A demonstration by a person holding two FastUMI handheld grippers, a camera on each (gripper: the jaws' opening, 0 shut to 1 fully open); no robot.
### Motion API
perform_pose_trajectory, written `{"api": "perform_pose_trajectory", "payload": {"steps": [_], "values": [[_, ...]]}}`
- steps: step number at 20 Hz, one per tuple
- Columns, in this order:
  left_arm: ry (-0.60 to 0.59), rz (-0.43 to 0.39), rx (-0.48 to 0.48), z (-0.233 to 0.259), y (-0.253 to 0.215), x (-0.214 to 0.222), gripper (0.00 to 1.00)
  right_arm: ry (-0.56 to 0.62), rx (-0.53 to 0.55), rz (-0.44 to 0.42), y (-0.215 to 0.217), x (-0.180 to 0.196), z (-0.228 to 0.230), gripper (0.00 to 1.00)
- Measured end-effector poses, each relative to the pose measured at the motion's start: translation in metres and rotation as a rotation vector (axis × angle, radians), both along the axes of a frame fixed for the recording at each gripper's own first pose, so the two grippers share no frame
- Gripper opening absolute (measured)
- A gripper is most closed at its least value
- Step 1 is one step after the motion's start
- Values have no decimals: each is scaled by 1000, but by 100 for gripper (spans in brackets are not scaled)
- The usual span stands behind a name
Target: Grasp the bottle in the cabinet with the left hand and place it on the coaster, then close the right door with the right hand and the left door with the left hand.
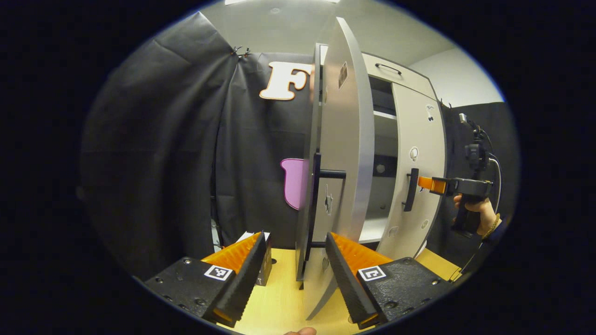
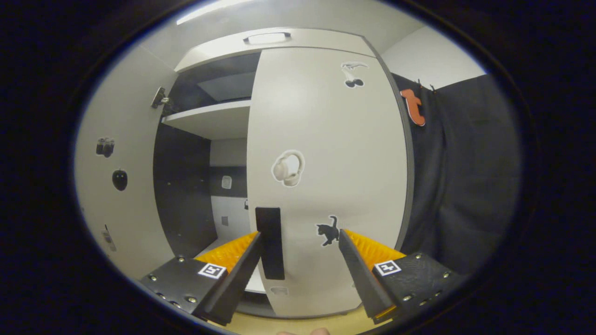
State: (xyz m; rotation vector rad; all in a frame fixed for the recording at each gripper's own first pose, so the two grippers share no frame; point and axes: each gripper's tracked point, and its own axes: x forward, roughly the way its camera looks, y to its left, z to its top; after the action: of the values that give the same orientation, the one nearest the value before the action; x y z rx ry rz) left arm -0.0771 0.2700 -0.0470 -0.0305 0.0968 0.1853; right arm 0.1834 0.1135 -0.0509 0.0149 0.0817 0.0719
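Facing left door (image 1: 342, 153) edge-on, I kept left gripper (image 1: 295, 260) jaws wide; right gripper (image 2: 300, 265) jaws wide at right door (image 2: 326, 177) handle (image 2: 270, 242).

The left door (image 1: 347, 139) and right door (image 2: 326, 163) of the cabinet (image 2: 223, 118) look like smooth, matt pale laminate board with a faint sheen, each bearing a matt dark handle (image 2: 270, 242) that could be plastic or metal. The table (image 1: 279, 298) is smooth light wood or wood-look laminate. The booth wall (image 1: 163, 153) is matt, creased cloth, and the left gripper (image 1: 293, 270) has ridged fingers (image 1: 244, 274) on grainy, matt plastic bodies.
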Motion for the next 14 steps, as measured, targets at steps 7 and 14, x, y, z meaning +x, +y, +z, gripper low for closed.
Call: {"api": "perform_pose_trajectory", "payload": {"steps": [7,14], "values": [[14,-170,-4,-5,-55,21,82,-3,16,-55,-36,-23,1,100],[3,-260,-3,-10,-95,55,82,-35,-38,-164,-108,-54,16,100]]}}
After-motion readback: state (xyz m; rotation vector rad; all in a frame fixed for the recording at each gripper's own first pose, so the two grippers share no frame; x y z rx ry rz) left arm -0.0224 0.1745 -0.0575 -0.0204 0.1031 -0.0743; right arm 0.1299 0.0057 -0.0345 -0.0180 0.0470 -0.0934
